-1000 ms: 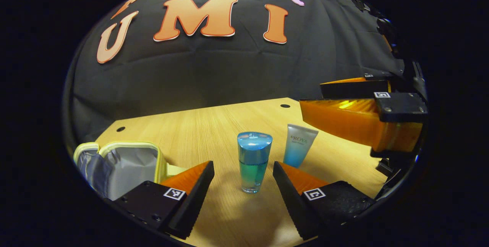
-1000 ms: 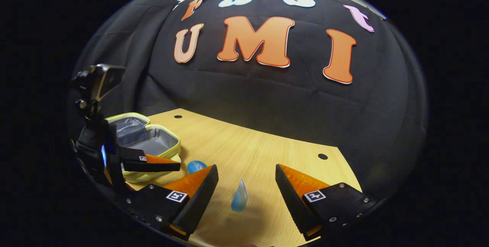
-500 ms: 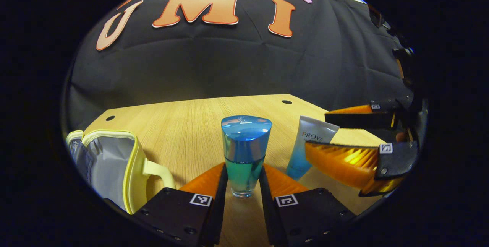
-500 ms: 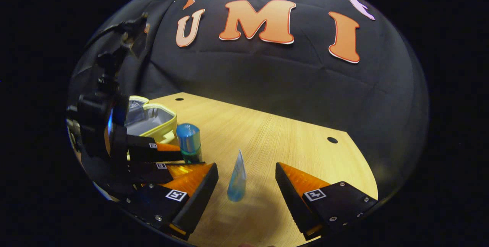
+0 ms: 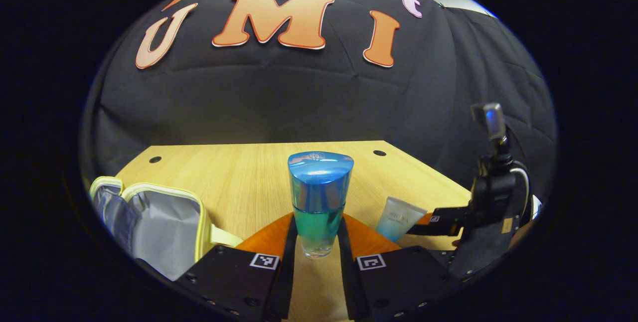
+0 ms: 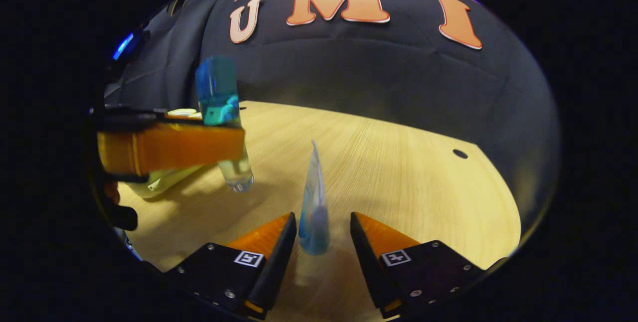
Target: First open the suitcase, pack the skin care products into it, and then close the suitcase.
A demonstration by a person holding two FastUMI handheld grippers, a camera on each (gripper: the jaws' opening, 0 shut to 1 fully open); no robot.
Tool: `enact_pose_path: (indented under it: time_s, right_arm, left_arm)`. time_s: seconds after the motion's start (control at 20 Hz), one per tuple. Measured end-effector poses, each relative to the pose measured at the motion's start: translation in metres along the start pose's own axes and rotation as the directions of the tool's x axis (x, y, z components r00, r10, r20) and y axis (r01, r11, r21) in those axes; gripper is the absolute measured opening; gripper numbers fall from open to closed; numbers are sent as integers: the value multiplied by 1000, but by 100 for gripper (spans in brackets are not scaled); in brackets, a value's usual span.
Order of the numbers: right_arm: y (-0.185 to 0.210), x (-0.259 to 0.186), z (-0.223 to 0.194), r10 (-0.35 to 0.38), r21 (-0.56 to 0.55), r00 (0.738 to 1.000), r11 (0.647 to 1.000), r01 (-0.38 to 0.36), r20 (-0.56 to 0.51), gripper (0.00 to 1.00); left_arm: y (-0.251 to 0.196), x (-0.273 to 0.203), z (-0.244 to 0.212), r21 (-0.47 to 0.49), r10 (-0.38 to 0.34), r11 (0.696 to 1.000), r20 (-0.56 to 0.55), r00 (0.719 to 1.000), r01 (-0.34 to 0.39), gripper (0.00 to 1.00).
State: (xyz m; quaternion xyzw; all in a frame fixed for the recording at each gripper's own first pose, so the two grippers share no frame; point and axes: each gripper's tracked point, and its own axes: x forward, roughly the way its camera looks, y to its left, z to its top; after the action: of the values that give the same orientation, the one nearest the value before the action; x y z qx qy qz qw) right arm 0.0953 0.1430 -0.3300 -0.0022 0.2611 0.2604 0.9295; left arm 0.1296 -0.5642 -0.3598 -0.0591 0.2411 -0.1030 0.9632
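On the pale wood-grain tabletop [image 5: 239, 172], the left gripper [image 5: 316, 242], open a second ago, now clenches the glassy blue-capped bottle [image 5: 319, 197] and lifts it clear. The right gripper [image 6: 321, 235] has narrowed beside the soft, upright tube [image 6: 314, 207], contact unclear. The grey-lined suitcase [image 5: 159, 217] lies open at left, ready.

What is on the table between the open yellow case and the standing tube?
In the left gripper view, the blue bottle stands between the yellow case and the tube, clamped by the left gripper; the table around it is bare wood.
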Motion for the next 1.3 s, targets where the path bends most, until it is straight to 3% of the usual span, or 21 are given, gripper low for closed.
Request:
enact_pose_path:
  time_s: [0.15,0.25,0.4,0.6,0.8,1.1,1.3]
  right_arm:
    - [7,6,4,32,34,999,999,-32,-6,45]
    - [14,2,7,59,63,998,996,-57,-29,42]
    - [29,-17,33,100,81,995,992,-98,-24,42]
    - [55,-52,75,156,27,988,987,-156,4,42]
    - [88,-74,110,189,-2,982,982,-189,23,41]
    - [153,-82,152,238,-10,970,971,-238,52,41]
    - [194,-64,155,254,29,967,967,-255,33,41]
  left_arm:
    - [14,-14,11,-11,45,999,3,999,-45,42]
    - [27,-29,21,-21,83,996,3,997,-83,44]
    - [50,-58,33,-21,159,987,-1,987,-159,42]
    - [89,-101,40,-67,240,968,-40,970,-243,43]
    - [143,-145,38,-50,323,943,-87,942,-328,42]
    - [218,-171,11,-58,315,942,-190,930,-331,42]
    - [247,-168,-44,-25,278,952,-334,900,-304,42]
